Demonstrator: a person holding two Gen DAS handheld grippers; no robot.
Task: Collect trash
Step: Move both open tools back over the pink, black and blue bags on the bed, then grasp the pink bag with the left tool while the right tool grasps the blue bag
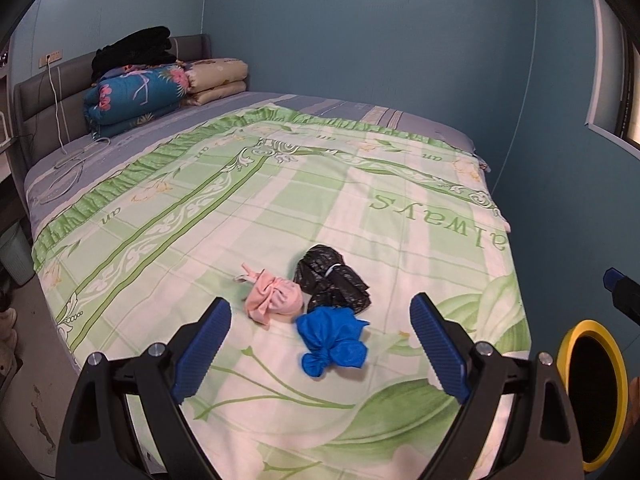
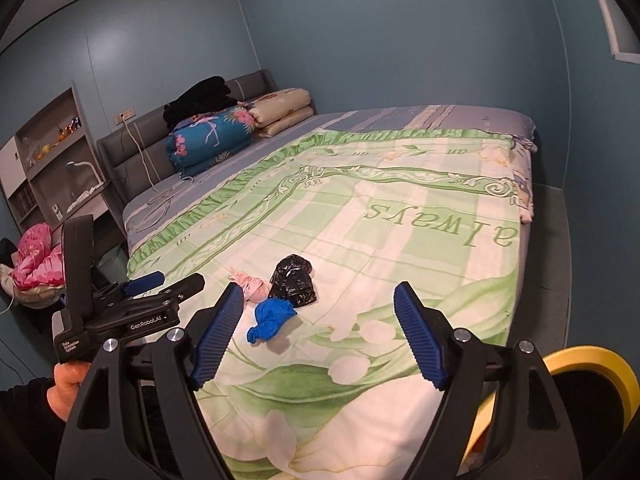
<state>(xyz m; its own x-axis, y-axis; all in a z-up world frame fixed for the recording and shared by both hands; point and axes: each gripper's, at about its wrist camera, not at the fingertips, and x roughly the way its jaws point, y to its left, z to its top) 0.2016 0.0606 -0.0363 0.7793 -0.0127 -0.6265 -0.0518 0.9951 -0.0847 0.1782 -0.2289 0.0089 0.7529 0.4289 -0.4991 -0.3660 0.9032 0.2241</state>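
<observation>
Green-patterned bed quilt (image 1: 360, 184) carries three knotted bags clustered near its foot edge: blue bag (image 1: 332, 342), pink bag (image 1: 274, 298), black bag (image 1: 330, 278). Left gripper (image 1: 320, 344) and right gripper (image 2: 320, 334) hover wide open, empty. Yellow-rimmed bin (image 1: 592, 396) waits beside the bed. Best: pinch the blue bag's knot first.

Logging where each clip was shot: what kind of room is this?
Most likely a bedroom: a large bed with a padded headboard, folded quilts stacked at its head, and wall shelves beside it.
</observation>
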